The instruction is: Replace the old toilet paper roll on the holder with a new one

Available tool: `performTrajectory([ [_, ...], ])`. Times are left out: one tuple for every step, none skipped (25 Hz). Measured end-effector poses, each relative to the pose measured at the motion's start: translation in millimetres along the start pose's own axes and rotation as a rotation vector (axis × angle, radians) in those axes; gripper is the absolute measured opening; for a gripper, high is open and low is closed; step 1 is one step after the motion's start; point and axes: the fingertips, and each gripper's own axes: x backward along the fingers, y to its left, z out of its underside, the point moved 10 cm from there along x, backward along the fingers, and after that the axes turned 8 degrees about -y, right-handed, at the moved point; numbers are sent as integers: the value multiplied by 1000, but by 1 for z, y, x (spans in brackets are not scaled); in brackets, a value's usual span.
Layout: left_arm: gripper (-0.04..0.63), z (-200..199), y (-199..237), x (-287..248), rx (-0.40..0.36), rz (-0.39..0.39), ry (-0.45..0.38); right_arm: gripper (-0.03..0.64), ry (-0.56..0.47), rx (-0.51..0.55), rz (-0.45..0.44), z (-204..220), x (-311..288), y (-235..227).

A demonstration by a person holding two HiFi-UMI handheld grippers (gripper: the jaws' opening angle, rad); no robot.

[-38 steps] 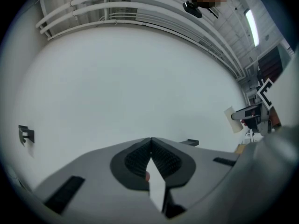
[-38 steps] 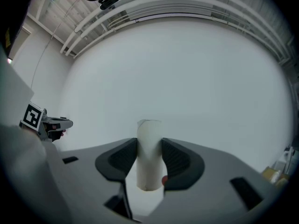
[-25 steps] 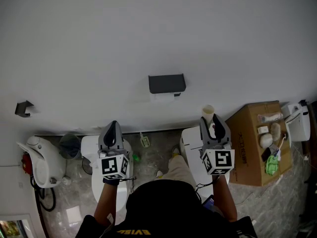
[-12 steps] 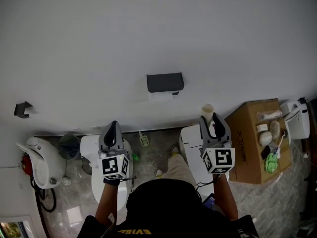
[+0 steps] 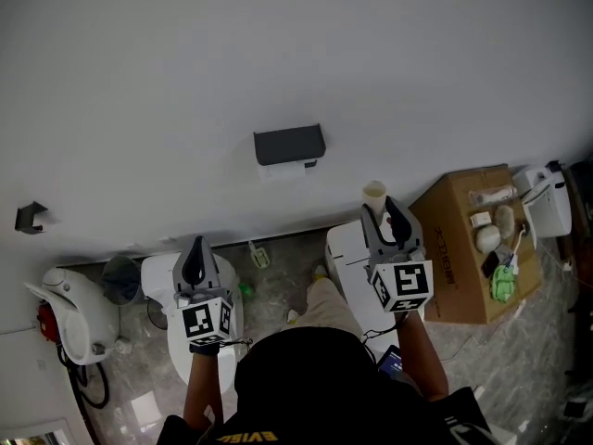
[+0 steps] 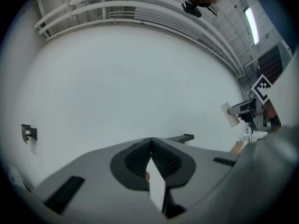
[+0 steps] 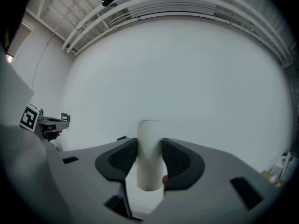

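A dark toilet paper holder [image 5: 289, 145] is fixed to the white wall ahead, with a pale patch just under it. My right gripper [image 5: 384, 213] is shut on an empty cardboard tube [image 5: 373, 193], held upright between the pads [image 7: 174, 158]. In the right gripper view the tube [image 7: 148, 153] fills the gap between the jaws. My left gripper [image 5: 194, 253] is shut with nothing in it, its tips [image 6: 150, 139] meeting. Both grippers point level at the wall, below the holder [image 6: 181, 137] and to either side of it.
A toilet [image 5: 176, 290] stands below my left gripper, a white cabinet [image 5: 345, 253] below the right. A cardboard box [image 5: 459, 258] carrying small items sits at the right. A grey bin [image 5: 120, 276], a white appliance [image 5: 74, 309] and a wall hook [image 5: 28, 216] are at the left.
The head view has swung, so the holder and floor items slid left in the frame. My left gripper sits lower in the picture. Both grips look the same.
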Motion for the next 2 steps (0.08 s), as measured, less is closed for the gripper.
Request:
performTrajectory([
  [12,-1,2,2,-2,-19,-6,169,-7,11,-19,-1,-6,-1],
  [12,-2,5,4,-4,-38,-13,169,-15,24,-39,-3,-12,-2],
])
